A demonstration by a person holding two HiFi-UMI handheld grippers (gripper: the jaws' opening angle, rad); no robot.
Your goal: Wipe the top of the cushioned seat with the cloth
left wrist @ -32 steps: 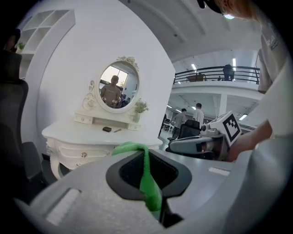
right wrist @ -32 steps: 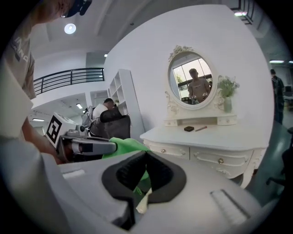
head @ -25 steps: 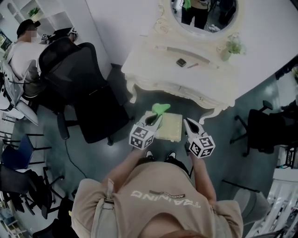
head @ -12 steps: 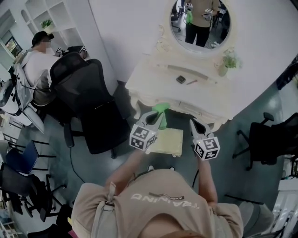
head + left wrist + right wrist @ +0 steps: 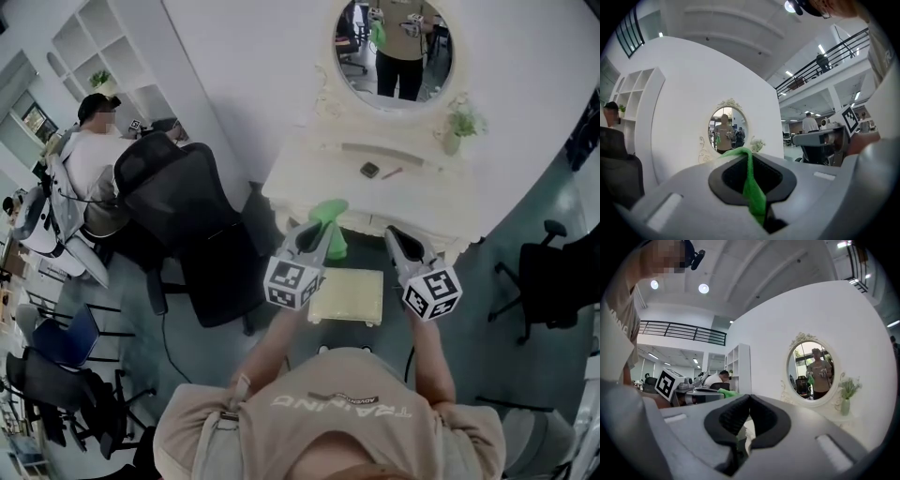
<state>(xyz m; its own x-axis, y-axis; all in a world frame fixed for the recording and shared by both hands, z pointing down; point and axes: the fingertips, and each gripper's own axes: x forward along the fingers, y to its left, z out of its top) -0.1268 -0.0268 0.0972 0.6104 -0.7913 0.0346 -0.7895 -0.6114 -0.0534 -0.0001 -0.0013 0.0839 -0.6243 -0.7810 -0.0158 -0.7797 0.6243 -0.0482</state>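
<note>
The cushioned seat [image 5: 349, 296] is a pale square stool on the floor in front of the person's feet. My left gripper [image 5: 323, 230] is held up above the seat's far left corner, shut on a green cloth [image 5: 331, 216] that hangs from its tip. In the left gripper view the cloth [image 5: 753, 187] runs as a thin strip between the closed jaws. My right gripper [image 5: 395, 234] hovers over the seat's far right side, shut with nothing in it. The right gripper view shows the pads [image 5: 737, 414] pressed together and the left gripper [image 5: 696, 395] off to the side.
A white dressing table [image 5: 309, 178] with an oval mirror [image 5: 394, 47] stands just beyond the seat, with a small plant [image 5: 457, 127] on top. A black office chair [image 5: 192, 216] stands to the left, another [image 5: 553, 281] to the right. A person sits at the far left.
Both grippers have come up and forward. The cloth now hangs near the dressing table's front edge, above the seat's far side. The seat sits lower in the head view.
</note>
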